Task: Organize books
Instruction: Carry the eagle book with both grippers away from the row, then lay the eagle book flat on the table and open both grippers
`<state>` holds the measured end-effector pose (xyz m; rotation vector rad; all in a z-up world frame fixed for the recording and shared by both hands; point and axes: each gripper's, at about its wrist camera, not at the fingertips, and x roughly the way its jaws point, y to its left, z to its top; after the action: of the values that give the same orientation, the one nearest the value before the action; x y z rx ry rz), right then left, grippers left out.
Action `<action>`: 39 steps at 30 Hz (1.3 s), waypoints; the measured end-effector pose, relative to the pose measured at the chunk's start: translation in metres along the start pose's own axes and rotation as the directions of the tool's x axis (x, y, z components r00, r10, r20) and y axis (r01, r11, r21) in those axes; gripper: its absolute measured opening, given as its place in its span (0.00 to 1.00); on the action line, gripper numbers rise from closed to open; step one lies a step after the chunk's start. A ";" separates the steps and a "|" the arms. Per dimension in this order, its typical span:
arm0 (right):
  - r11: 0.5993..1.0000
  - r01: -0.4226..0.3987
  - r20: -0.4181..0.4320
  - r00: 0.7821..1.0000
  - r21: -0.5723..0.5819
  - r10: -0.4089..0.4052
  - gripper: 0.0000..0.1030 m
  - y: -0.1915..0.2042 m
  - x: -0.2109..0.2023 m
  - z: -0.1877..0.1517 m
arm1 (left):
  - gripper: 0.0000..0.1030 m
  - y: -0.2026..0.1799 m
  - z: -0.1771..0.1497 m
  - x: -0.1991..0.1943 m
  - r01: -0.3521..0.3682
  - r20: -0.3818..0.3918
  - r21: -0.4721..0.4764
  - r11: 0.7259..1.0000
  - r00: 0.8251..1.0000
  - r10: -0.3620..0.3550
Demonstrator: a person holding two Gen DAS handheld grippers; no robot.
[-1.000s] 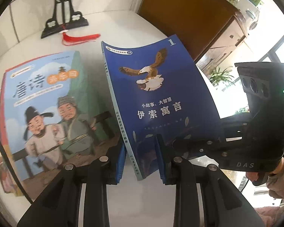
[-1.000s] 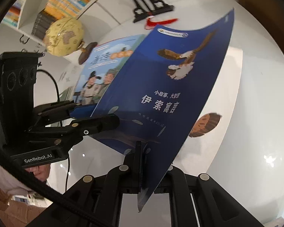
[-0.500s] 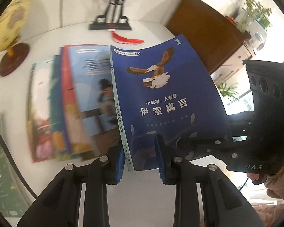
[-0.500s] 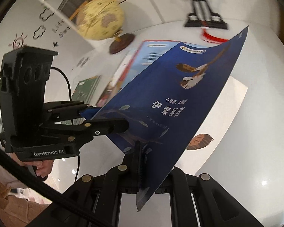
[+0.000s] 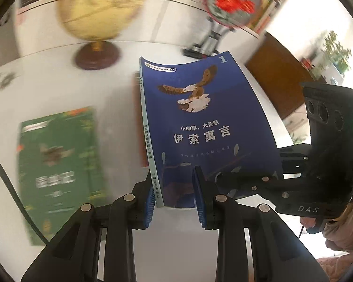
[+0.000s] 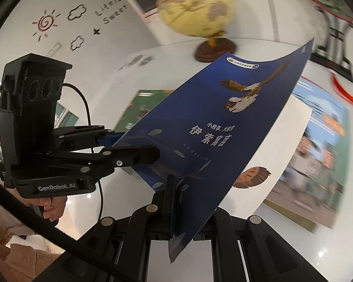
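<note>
left wrist view: your left gripper (image 5: pixel 174 199) has its jaws spread around the spine corner of the blue book (image 5: pixel 207 127); you can't tell if the pads touch it.
book place: held in the air above the worktop (image 5: pixel 58 87), right of the green book (image 5: pixel 58 164), in front of the globe (image 5: pixel 98 18).
right wrist view: your right gripper (image 6: pixel 174 202) has its jaws pinching the blue book's lower edge; left gripper (image 6: pixel 131 148) at its left corner.
step: carrying the blue book, judged mid-transfer.
next: pick a landing spot, likely the picture book (image 6: pixel 317 155) to the blue book's right or the green book (image 6: pixel 138 108); lower it flat and square.
containers: none on the worktop; blurred shelf behind the globe (image 6: pixel 195 11), contents unclear.
</note>
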<state>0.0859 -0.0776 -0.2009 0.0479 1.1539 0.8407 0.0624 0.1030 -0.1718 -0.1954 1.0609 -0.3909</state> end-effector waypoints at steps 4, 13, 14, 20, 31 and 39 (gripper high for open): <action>0.998 -0.034 -0.003 0.999 -0.059 0.034 0.08 0.047 0.037 0.021 | 0.24 0.050 -0.015 -0.025 -0.052 0.031 -0.058 0.997 0.998 0.054; 0.990 -0.131 -0.098 0.987 -0.059 0.125 0.08 0.106 0.139 0.040 | 0.23 0.142 -0.060 -0.038 -0.124 -0.020 -0.205 0.971 0.992 0.122; 0.991 -0.129 -0.107 0.987 -0.048 0.123 0.08 0.106 0.147 0.041 | 0.23 0.146 -0.064 -0.036 -0.130 -0.025 -0.210 0.969 0.992 0.128; 0.994 -0.107 -0.154 0.983 -0.032 0.101 0.08 0.106 0.178 0.050 | 0.23 0.162 -0.083 -0.030 -0.136 -0.046 -0.261 0.956 0.991 0.128; 0.994 -0.106 -0.216 0.971 -0.014 0.101 0.10 0.105 0.197 0.057 | 0.24 0.170 -0.102 -0.037 -0.175 -0.079 -0.309 0.935 0.984 0.158; 0.996 -0.082 -0.215 0.973 0.032 0.087 0.93 0.105 0.167 0.053 | 0.36 0.164 -0.110 -0.052 -0.259 -0.130 -0.355 0.898 0.965 0.227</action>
<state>0.0936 0.1169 -0.2617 0.0252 1.3744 0.9246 -0.0208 0.2776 -0.2383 -0.3794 1.2235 0.0326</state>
